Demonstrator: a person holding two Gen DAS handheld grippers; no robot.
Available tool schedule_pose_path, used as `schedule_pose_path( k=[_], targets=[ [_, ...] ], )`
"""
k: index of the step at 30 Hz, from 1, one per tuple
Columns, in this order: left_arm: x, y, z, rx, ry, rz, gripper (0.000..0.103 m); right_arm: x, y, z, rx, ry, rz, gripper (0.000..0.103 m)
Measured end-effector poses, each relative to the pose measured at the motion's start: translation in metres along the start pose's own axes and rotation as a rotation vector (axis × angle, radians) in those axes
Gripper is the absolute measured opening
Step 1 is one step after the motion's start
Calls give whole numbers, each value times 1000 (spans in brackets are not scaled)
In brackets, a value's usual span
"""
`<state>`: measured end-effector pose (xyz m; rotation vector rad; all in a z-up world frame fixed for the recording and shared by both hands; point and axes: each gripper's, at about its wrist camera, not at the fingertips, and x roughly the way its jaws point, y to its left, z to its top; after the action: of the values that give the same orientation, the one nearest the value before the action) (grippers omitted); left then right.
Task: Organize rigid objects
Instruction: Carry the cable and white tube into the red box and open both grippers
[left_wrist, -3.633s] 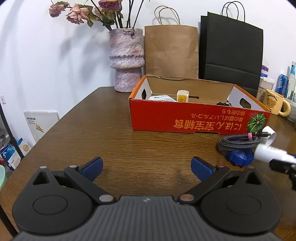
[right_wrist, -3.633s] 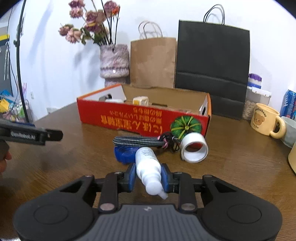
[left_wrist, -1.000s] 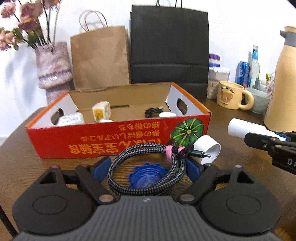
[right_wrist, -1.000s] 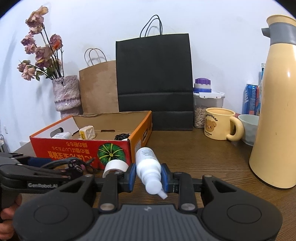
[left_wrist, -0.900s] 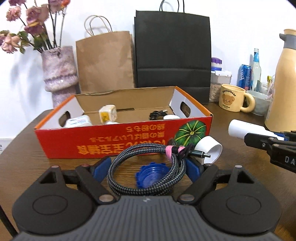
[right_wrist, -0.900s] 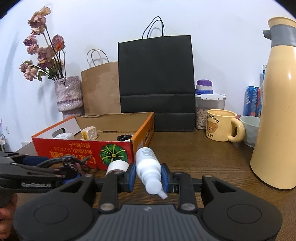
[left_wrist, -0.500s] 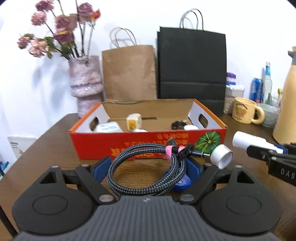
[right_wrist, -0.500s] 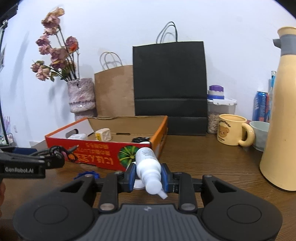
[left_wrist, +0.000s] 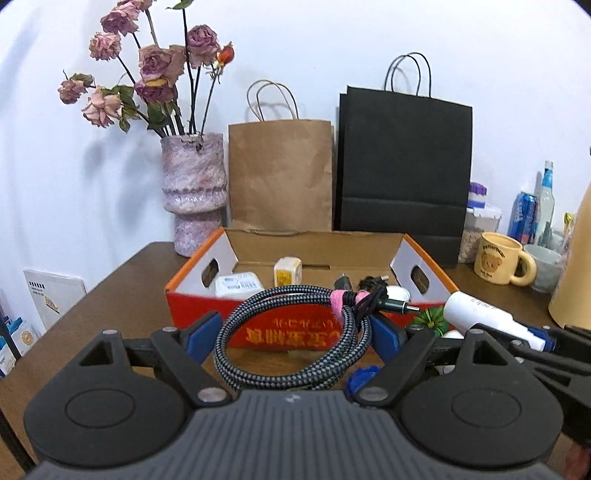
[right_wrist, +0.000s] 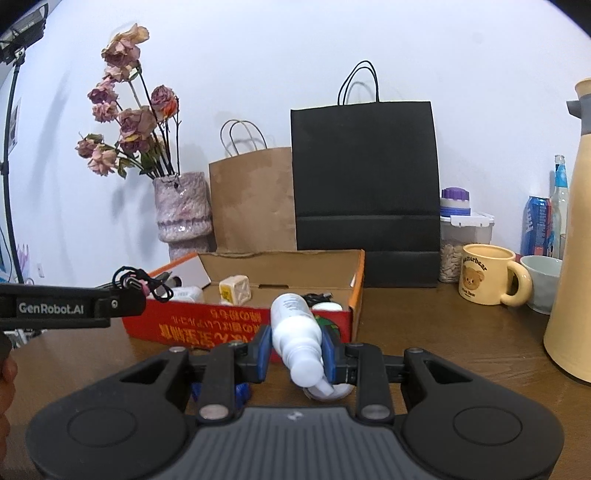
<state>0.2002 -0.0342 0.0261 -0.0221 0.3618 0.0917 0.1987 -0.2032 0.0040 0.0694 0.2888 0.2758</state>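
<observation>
- The blue cap (left_wrist: 360, 376) on the table is mostly hidden behind the left gripper's (left_wrist: 293, 332) frame and the coiled cable (left_wrist: 295, 336); only a sliver shows.
- The white tape roll (right_wrist: 327, 392) peeks out under the bottle (right_wrist: 297, 332), the rest is covered.
- The tan flask (right_wrist: 570, 236) gets chopped off by the right wrist view's edge.
- The red box's (left_wrist: 295, 330) print is upside down and too small to read.
- A hand (right_wrist: 6, 384) is barely visible at the left edge.

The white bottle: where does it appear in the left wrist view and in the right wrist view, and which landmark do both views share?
Left wrist view: the white bottle lies at the right edge, beside the red box, in the right gripper.
Right wrist view: bottom centre, clamped between the blue pads.
Shared landmark: the black bag, behind the box.
</observation>
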Motion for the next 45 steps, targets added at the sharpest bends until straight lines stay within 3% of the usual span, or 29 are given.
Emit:
schedule_pose_path(
  k=[17, 45],
  targets=[
    [48, 15, 43, -69, -51, 56, 85, 50, 29, 36, 8, -86, -24, 27],
    [163, 26, 67, -24, -8, 121, 85, 166, 21, 56, -23, -20, -31, 28]
  ],
)
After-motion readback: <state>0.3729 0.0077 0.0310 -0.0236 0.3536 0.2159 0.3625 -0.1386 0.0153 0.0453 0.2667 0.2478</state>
